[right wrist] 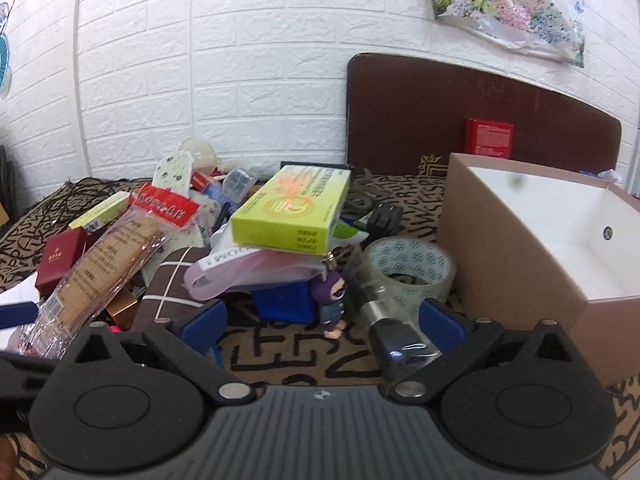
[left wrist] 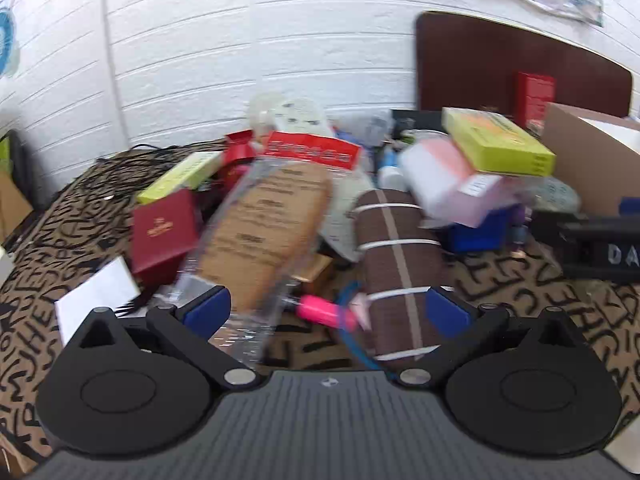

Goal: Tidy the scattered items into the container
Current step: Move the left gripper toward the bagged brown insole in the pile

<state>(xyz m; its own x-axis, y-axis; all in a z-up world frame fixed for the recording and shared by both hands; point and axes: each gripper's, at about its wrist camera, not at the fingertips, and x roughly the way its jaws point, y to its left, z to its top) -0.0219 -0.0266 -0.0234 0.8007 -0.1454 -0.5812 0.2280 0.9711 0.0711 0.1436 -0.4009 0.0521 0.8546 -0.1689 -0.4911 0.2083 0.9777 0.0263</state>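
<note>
Both grippers wide apart, empty, over the pile; nothing boxed yet.

Left gripper (left wrist: 328, 312): packet (left wrist: 260, 236) between the pads, long axis running away and up-right, roll (left wrist: 400, 272) alongside. Right gripper (right wrist: 322, 322): nearer the box (right wrist: 532, 248), tape (right wrist: 408, 270) just ahead; box interior visible only here.

Your scattered items (right wrist: 280, 216) lie heaped left of the open, upright brown cardboard box (right wrist: 532, 256), white inside.

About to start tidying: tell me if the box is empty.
Empty as far as visible: the box shows bare white inner walls; its floor is hidden.
</note>
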